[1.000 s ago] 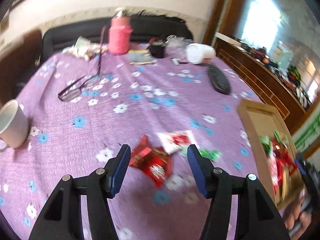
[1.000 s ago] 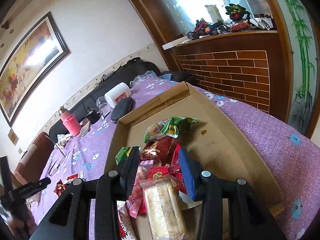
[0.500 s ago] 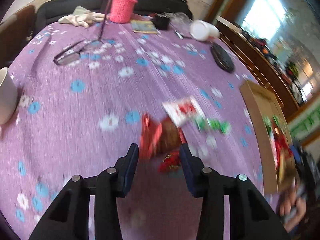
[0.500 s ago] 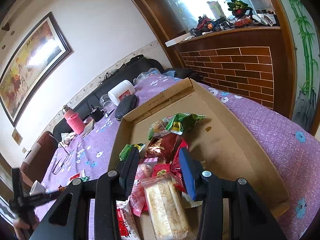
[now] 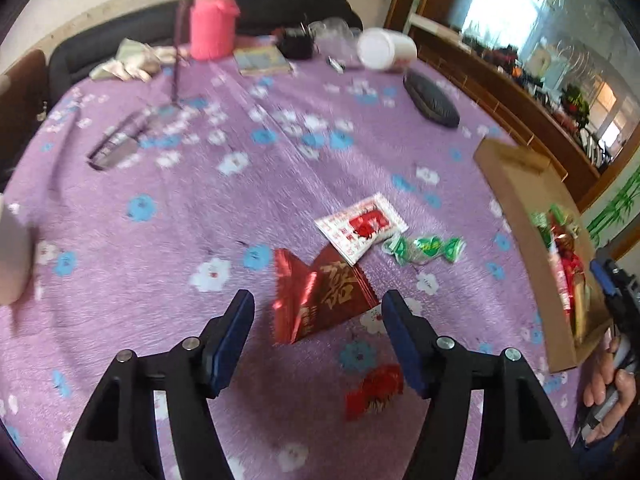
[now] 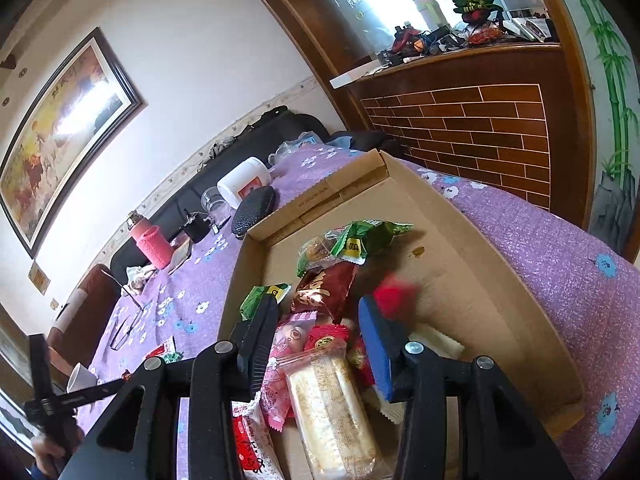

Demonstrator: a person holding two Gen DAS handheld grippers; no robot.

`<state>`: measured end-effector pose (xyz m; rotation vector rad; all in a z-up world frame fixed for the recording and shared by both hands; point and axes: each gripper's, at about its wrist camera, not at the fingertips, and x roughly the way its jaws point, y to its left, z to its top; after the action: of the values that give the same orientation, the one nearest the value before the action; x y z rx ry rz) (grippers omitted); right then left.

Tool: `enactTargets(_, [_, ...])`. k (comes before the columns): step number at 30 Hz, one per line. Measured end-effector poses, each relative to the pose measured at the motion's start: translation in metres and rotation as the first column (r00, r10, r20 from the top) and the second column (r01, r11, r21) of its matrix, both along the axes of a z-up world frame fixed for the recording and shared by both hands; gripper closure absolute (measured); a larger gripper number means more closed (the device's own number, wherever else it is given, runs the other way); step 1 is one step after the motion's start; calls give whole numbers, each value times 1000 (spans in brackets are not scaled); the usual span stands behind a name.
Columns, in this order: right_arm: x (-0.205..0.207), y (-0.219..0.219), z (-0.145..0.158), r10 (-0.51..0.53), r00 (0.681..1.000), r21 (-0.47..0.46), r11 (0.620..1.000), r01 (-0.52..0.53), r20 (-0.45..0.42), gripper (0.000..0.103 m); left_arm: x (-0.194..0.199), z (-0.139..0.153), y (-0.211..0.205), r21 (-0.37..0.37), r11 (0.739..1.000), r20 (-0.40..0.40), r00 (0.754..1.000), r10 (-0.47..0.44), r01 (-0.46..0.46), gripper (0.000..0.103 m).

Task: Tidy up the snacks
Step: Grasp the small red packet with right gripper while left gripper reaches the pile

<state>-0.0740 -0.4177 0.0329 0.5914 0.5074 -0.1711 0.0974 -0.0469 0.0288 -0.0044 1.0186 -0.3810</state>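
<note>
On the purple flowered cloth lies a red packet with a gold character point(image 5: 320, 296), just ahead of my left gripper point(image 5: 318, 320). Its jaws are opening and no pad touches the packet. A small red wrapper point(image 5: 374, 392) lies lower between the fingers. Beyond are a white-and-red sachet point(image 5: 360, 226) and a green candy point(image 5: 424, 248). My right gripper point(image 6: 318, 312) hangs open over the cardboard box point(image 6: 500, 280), above a heap of snacks with a pale biscuit bar point(image 6: 328, 400). A blurred red wrapper point(image 6: 396, 292) sits by its blue pad.
The cardboard box point(image 5: 516, 208) stands at the table's right edge, with a hand point(image 5: 608, 384) beside it. Further back are a pink bottle point(image 5: 212, 24), a white jar point(image 5: 384, 48), a black case point(image 5: 430, 100) and glasses point(image 5: 120, 148). A white cup point(image 5: 12, 256) stands left.
My left gripper narrowed around the red packet, then widened again; the packet now lies flat and the small red wrapper lies apart, nearer me. A red blur has appeared by the right gripper's pad.
</note>
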Motion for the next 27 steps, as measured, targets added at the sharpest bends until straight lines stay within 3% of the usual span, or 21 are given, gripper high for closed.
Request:
enactTargets(2, [1, 1, 0, 4, 1000, -7, 1000, -4, -2, 58, 6, -8, -5, 9, 999, 6, 999, 39, -39, 38])
enactTargets(4, [1, 3, 1, 4, 1000, -16, 1000, -4, -2, 58, 7, -12, -7, -13, 999, 12, 999, 47, -47, 52])
enactTargets(5, [1, 3, 1, 4, 1000, -18, 1000, -4, -1, 58, 6, -12, -10, -3, 999, 27, 999, 47, -47, 69])
enactTargets(10, [0, 6, 3, 9, 1000, -35, 999, -9, 14, 58, -1, -6, 2, -41, 995, 45, 994, 97, -96, 72])
enactTargets(15, [-8, 24, 18, 34, 997, -114, 993, -26, 63, 58, -9, 12, 28, -137, 982, 105, 984, 143, -128, 73])
enactTargets(18, [-5, 53, 30, 137, 990, -148, 980, -129, 41, 58, -8, 12, 35, -151, 982, 116, 985, 129, -110, 74])
enactTargets(20, [5, 80, 35, 261, 965, -133, 957, -259, -5, 52, -7, 12, 38, -162, 981, 115, 985, 127, -107, 74])
enactTargets(22, [22, 114, 36, 415, 908, -77, 905, -419, -65, 46, -8, 18, 42, -175, 979, 131, 984, 124, -100, 74])
enactTargets(24, [39, 148, 31, 548, 829, 0, 834, -551, -110, 46, -12, 26, 47, -189, 977, 159, 979, 128, -97, 74])
enactTargets(27, [65, 199, 18, 646, 735, 37, 756, -654, -206, 46, -17, 37, 58, -203, 973, 194, 970, 148, -108, 74])
